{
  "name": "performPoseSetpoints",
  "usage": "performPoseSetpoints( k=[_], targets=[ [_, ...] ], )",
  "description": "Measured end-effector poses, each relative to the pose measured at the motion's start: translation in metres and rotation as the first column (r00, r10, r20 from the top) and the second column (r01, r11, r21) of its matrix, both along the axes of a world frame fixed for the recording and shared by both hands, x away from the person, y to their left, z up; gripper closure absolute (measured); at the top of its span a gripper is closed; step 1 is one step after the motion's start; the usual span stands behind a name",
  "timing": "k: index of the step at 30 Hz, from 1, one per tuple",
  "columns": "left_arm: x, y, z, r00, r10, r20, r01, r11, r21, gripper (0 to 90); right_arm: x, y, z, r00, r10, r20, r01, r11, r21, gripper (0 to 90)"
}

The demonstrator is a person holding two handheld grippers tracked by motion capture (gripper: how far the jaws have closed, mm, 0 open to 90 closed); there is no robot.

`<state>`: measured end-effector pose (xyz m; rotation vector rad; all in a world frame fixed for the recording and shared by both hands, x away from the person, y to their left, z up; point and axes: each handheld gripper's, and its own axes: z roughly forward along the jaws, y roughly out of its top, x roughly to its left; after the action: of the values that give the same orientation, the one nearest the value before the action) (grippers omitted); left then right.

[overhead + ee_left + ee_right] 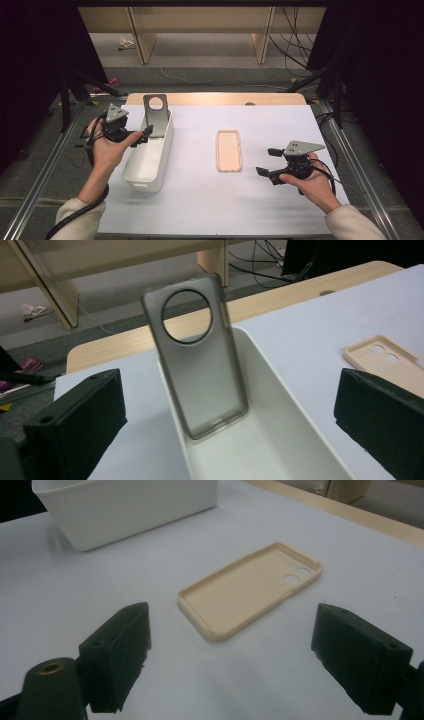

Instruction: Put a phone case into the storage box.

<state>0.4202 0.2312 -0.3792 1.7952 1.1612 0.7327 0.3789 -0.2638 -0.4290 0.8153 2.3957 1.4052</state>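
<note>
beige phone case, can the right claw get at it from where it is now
Probably yes. The beige phone case lies flat on the white table, apart from the white bin, and the right claw is open and aimed at it with bare table between.

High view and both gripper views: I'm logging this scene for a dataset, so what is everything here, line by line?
Grey phone case: one, translucent grey, standing tilted in the bin's far end.
Beige phone case: one, beige, flat on the table, open side up.
Bin: one, white, table's left part.
Table: one, white top, wooden far edge.
Left gripper: one, black, open, beside the bin.
Right gripper: one, black, open, right of the beige case.
</note>
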Motion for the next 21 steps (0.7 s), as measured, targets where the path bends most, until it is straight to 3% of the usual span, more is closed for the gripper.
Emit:
performPoseSetpoints(
  k=[2, 9, 21],
  targets=[
    [-0.007, -0.006, -0.002, 0.9997, -0.022, 0.0, 0.022, 0.9997, 0.008, 0.0, 0.0, 0.0, 0.0, 1.0, 0.0, -0.001, 0.0, 1.0, -0.002, 16.9],
    [-0.031, -0.031, -0.017, 0.9919, -0.127, 0.001, 0.127, 0.9913, -0.035, 0.0, 0.0, 0.001, -0.001, 1.0, 0.003, -0.001, -0.003, 1.0, -0.002, 16.9],
    [-0.075, -0.053, -0.023, 0.9777, -0.207, 0.038, 0.209, 0.9764, -0.056, 0.0, -0.001, 0.001, -0.001, 1.0, 0.009, -0.002, -0.009, 1.0, -0.005, 16.9]
  ],
)
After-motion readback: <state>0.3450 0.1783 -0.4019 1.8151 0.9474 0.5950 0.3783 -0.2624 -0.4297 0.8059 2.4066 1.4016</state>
